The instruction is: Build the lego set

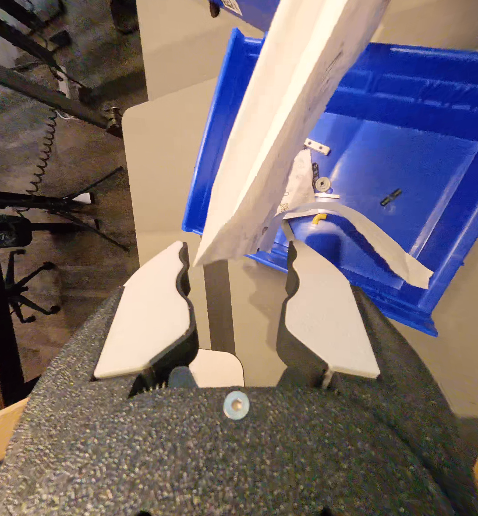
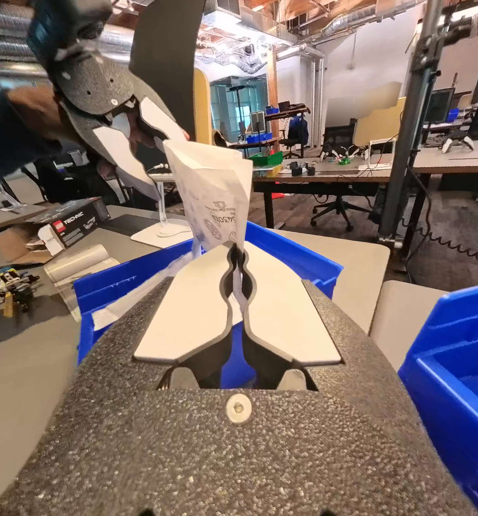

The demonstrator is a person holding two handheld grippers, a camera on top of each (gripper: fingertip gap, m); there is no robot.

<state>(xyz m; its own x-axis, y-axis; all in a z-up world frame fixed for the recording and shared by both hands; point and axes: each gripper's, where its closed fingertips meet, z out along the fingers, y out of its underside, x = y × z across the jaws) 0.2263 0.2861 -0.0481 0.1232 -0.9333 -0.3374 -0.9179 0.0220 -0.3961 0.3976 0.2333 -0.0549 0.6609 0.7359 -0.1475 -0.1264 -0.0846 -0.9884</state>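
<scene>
Right gripper [image 2: 236, 251] is pinched closed on the lower end of a white paper bag [image 2: 215, 195], held upright over the blue bin [image 2: 296, 251]. Left gripper [image 1: 236, 251] is spread wide, gripping nothing, its fingers just beside the bag's torn edge; bag [image 1: 274, 125] hangs above the bin [image 1: 399, 167]. Bin sits near the bench [image 2: 22, 377] corner. Loose lego pieces [image 1: 323, 183] lie on the bin floor with a torn paper strip [image 1: 372, 231]. Part-built lego model [image 2: 17, 287] stands toward the bench's left edge, lego box [image 2: 70, 223] behind it.
</scene>
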